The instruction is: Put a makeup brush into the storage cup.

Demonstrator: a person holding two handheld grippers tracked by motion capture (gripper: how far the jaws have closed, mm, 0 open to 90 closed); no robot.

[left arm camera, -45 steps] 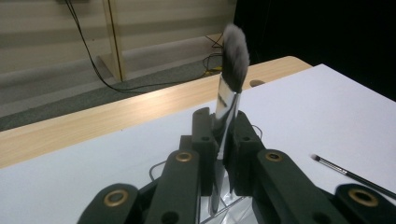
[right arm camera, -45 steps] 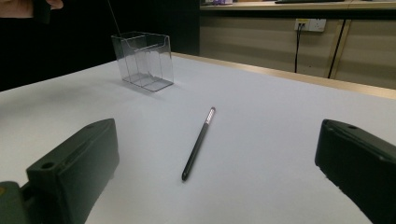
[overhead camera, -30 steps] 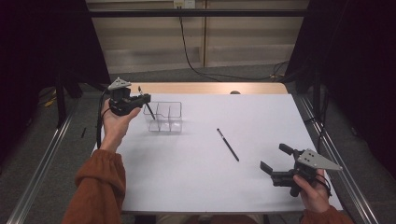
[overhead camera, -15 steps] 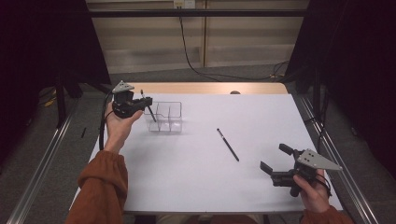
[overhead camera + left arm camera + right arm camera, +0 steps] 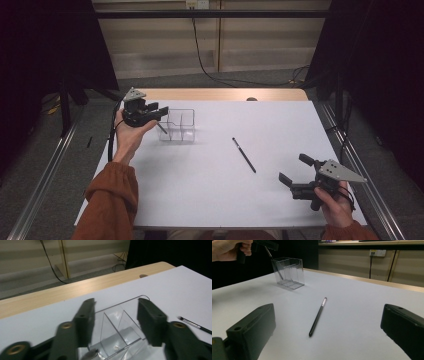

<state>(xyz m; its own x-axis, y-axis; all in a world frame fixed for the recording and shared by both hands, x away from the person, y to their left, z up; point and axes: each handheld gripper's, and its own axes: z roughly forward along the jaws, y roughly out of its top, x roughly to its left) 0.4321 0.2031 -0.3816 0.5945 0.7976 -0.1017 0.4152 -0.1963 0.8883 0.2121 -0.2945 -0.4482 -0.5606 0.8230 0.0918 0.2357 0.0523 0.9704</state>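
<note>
We see a white table (image 5: pixel 210 195) with a pale wooden far edge. A clear acrylic divided organizer (image 5: pixel 176 125) stands near its far left; a black makeup brush (image 5: pixel 244 155) lies mid-table.

Clear organiser (image 5: pixel 177 125), black pen (image 5: pixel 244 155), white table (image 5: pixel 210 190), black grippers, rust-orange sleeve (image 5: pixel 107 200)

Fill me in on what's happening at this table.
A person holds a gripper in each hand. The left gripper is above the clear organizer, and its jaws have just been opening; a dark brush now leans inside the organizer's end compartment. A second brush lies flat on the white table, apart from the organizer. The right gripper hangs open near the table's right edge, holding nothing.
</note>
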